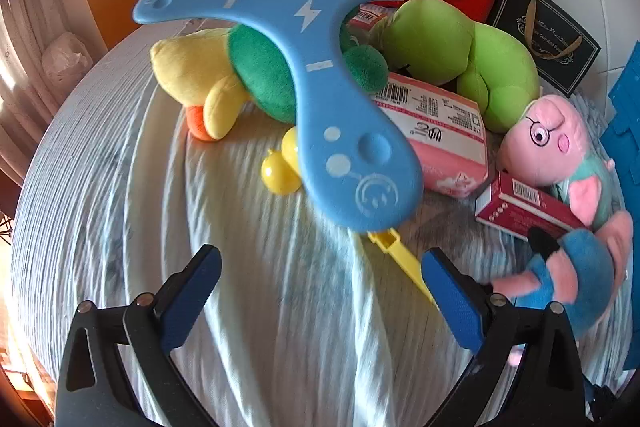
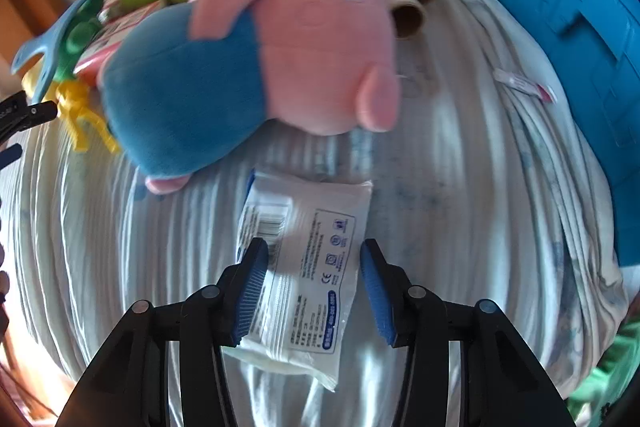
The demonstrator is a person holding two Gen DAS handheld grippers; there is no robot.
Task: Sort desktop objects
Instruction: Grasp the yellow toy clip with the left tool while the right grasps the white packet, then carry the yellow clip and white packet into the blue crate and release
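Looks like the pickup stage of sorting: the right gripper (image 2: 314, 283) has its fingers half spread either side of a white wipes packet (image 2: 304, 267) lying flat on the striped cloth (image 2: 460, 187), not yet pinching it. Next it needs to squeeze and lift. The left gripper (image 1: 320, 299) is spread wide over bare cloth, just short of the blue boomerang (image 1: 304, 83). The blue crate (image 2: 560, 7) sits far right; can't see what's inside it.
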